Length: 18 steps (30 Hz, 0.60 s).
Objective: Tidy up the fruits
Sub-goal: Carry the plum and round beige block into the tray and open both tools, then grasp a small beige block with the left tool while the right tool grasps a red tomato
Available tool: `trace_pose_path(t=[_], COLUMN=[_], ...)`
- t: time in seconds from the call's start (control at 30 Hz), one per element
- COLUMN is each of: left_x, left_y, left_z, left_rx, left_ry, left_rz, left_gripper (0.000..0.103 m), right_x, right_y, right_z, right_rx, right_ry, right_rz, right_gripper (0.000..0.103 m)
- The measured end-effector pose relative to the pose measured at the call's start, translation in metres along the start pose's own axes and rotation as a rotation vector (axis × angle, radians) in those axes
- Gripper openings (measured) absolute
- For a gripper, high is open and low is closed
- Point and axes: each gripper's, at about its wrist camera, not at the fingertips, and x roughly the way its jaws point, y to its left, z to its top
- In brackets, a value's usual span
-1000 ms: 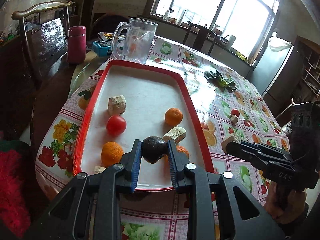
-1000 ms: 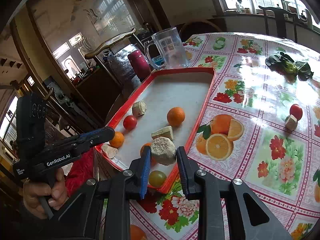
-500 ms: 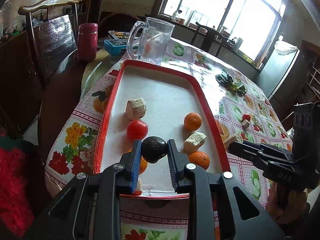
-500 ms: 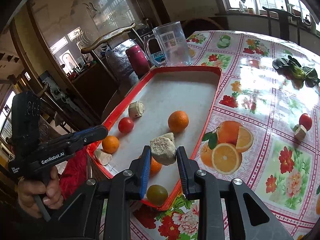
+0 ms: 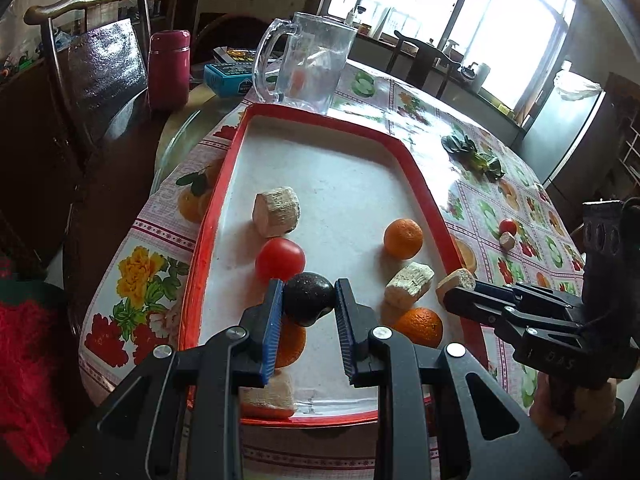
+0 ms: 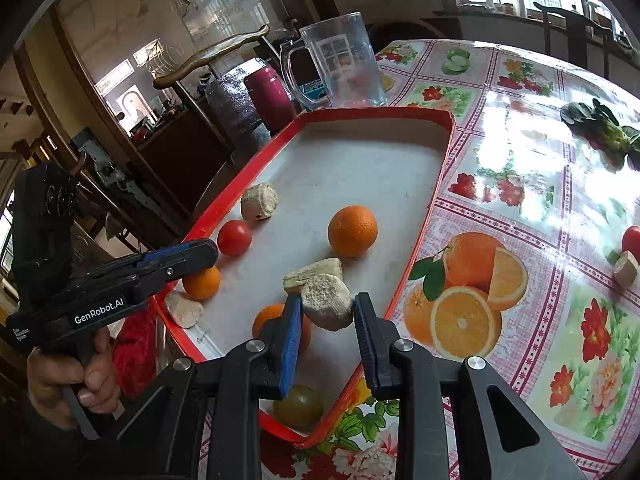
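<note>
Over the red tray point(image 5: 424, 184), left wrist view: left tool point(image 5: 309, 298) clamped on a dark round fruit point(image 5: 309, 297), held just above the tray's near end. On the tray: red tomato point(image 5: 280, 259), two oranges point(image 5: 403, 233), pale cut chunks point(image 5: 277, 211). Right tool point(image 5: 454, 286) comes in from the right with a pale chunk point(image 5: 450, 280).

Right wrist view: right tool point(image 6: 326, 308) nearly closed, pads gripping that pale chunk point(image 6: 326, 306) over the tray's near corner; green tomato point(image 6: 298, 406) sits below it. Out on the floral surface point(image 6: 520, 184): one tomato point(image 6: 632, 242), one chunk point(image 6: 626, 268), and leafy greens point(image 6: 600, 124).

Judgement: mostly gathered. Two pieces in hand need placing; the stragglers are left.
</note>
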Motion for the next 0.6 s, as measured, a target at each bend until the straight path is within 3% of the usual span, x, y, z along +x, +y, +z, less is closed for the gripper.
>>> trace_pose_path(t=[0.2, 0.27, 0.33, 0.6], left_x=[-0.001, -0.002, -0.005, -0.014], left_y=[0.002, 0.003, 0.004, 0.001], left_z=[-0.001, -0.001, -0.002, -0.006], left_rx=[-0.003, -0.006, -0.011, -0.006], left_ry=[-0.005, -0.007, -0.012, -0.024], left_rz=[0.015, 0.020, 0.034, 0.044], left_gripper=[0.025, 0.031, 0.047, 0.048], right_x=[0.000, -0.001, -0.004, -0.024], right_y=[-0.001, -0.001, -0.002, -0.006], right_z=[-0.001, -0.001, -0.002, -0.007], right_rx=[0.016, 0.019, 0.024, 0.039], right_ry=[-0.002, -0.004, -0.010, -0.041], right_rz=[0.015, 0.019, 0.026, 0.031], right_gripper=[0.030, 0.031, 0.034, 0.035])
